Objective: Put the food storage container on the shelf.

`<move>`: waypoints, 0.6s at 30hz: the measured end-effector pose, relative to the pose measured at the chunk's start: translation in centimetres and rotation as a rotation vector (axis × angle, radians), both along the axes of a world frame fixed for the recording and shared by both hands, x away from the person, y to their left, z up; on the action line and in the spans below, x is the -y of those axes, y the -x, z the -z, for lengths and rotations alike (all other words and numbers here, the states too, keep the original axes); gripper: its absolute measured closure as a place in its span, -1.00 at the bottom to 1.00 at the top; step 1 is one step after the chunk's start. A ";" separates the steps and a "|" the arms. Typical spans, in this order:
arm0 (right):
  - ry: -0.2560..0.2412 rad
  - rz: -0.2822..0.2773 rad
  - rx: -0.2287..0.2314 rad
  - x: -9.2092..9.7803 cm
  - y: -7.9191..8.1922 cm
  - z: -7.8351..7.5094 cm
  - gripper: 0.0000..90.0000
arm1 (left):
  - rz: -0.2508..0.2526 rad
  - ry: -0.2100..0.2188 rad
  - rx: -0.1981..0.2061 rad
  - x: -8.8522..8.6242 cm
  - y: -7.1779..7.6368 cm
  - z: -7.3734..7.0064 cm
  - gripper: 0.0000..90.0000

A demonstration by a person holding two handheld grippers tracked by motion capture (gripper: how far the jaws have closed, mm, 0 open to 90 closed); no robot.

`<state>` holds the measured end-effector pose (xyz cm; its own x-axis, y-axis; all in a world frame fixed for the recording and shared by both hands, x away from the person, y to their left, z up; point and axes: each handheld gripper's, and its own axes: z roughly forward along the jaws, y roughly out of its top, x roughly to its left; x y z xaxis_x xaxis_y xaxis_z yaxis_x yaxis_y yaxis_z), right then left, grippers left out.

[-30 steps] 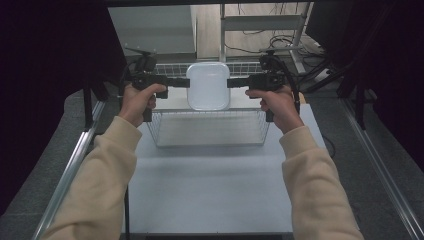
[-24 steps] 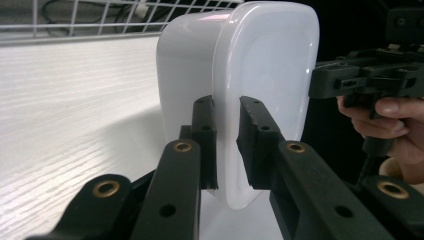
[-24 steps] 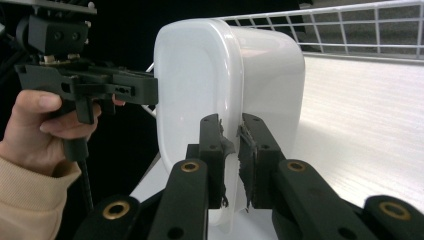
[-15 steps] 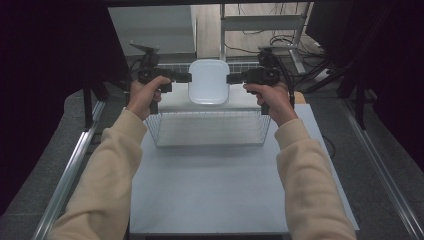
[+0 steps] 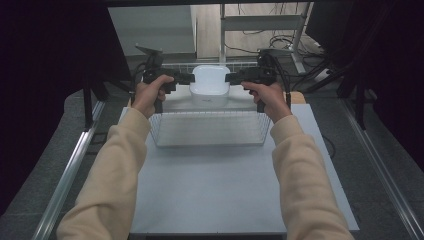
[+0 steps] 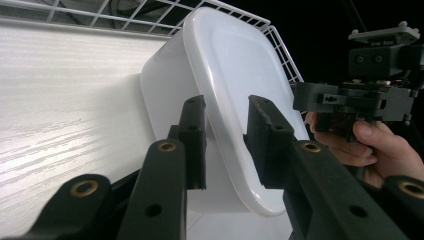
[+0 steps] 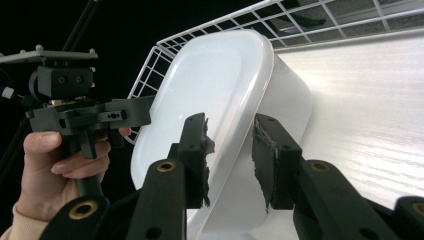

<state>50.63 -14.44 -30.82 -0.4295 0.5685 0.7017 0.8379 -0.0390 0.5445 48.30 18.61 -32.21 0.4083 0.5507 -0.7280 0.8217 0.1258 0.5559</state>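
A white lidded container (image 5: pixel 210 86) sits at the far end of a wire basket (image 5: pixel 210 131) on the table. My left gripper (image 5: pixel 192 78) grips its left edge and my right gripper (image 5: pixel 227 77) its right edge. In the left gripper view the black jaws (image 6: pixel 226 145) straddle the lid rim of the container (image 6: pixel 235 65), with the right gripper (image 6: pixel 350 97) and its hand beyond. The right gripper view shows its jaws (image 7: pixel 230 155) closed over the opposite rim of the container (image 7: pixel 220 75), with the left gripper (image 7: pixel 85 115) behind. The container's base seems near the basket floor.
The basket's white wire rim (image 6: pixel 125 10) runs just behind the container. The pale table (image 5: pixel 220 195) stretches toward me in front of the basket. Metal rails (image 5: pixel 70 170) flank the table. Cables and a shelf frame (image 5: pixel 260 20) lie beyond the far edge.
Both grippers carried the container away from me and then lowered it into the far end of the basket. The hands have kept the same hold on it.
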 end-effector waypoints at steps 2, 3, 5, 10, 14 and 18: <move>-0.007 0.006 -0.007 0.0 -0.2 0.2 0.48 | -0.002 0.015 -0.004 0.0 -0.1 0.3 0.53; -0.008 0.005 -0.008 0.0 -0.2 0.3 0.47 | -0.002 0.019 -0.003 -0.1 -0.1 0.3 0.51; -0.007 0.002 -0.004 0.0 -0.3 0.3 0.47 | 0.000 0.026 -0.003 -0.1 0.0 0.5 0.49; 0.032 0.011 0.041 -0.3 -0.1 0.2 0.05 | 0.002 0.017 0.027 0.0 0.1 0.6 0.20; 0.040 0.035 0.116 0.0 0.8 -0.6 -0.21 | -0.028 -0.035 0.105 0.0 1.2 -0.2 -0.11; 0.072 -0.011 0.231 0.4 2.6 -1.6 -0.29 | -0.043 -0.038 0.172 -0.2 2.9 -0.7 -0.23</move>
